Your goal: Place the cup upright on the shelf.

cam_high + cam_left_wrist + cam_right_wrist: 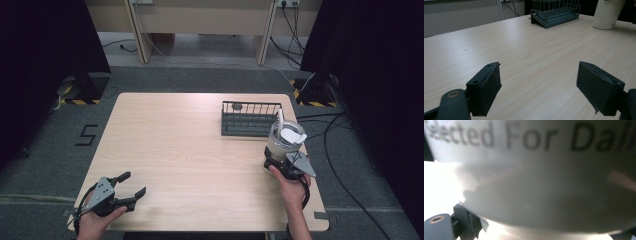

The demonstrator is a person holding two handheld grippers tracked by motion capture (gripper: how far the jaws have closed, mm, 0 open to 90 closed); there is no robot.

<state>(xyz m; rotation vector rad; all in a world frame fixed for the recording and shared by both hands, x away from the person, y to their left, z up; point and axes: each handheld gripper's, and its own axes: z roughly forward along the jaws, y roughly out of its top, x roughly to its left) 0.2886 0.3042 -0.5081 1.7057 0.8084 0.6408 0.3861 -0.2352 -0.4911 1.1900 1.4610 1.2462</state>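
The wooden desk carried a dark wire rack near its far right corner. Just in front of the rack, close to the right edge, stood a tall white cup with a clear lid and something white sticking up out of it. The right gripper was pressed up against the near side of the cup, held by the person's right hand. In the right gripper view the cup's white wall sat very close and blurry, with dark printed letters across it, and one black jaw showed at the bottom left beside it; the jaws seemed to sit around the cup, but it was hard to tell if they were squeezing it. The left gripper rested by the near left corner in the left hand. Its jaws were spread wide with nothing between them, just above bare wood. In the left gripper view the rack and the cup stood far across the desk.
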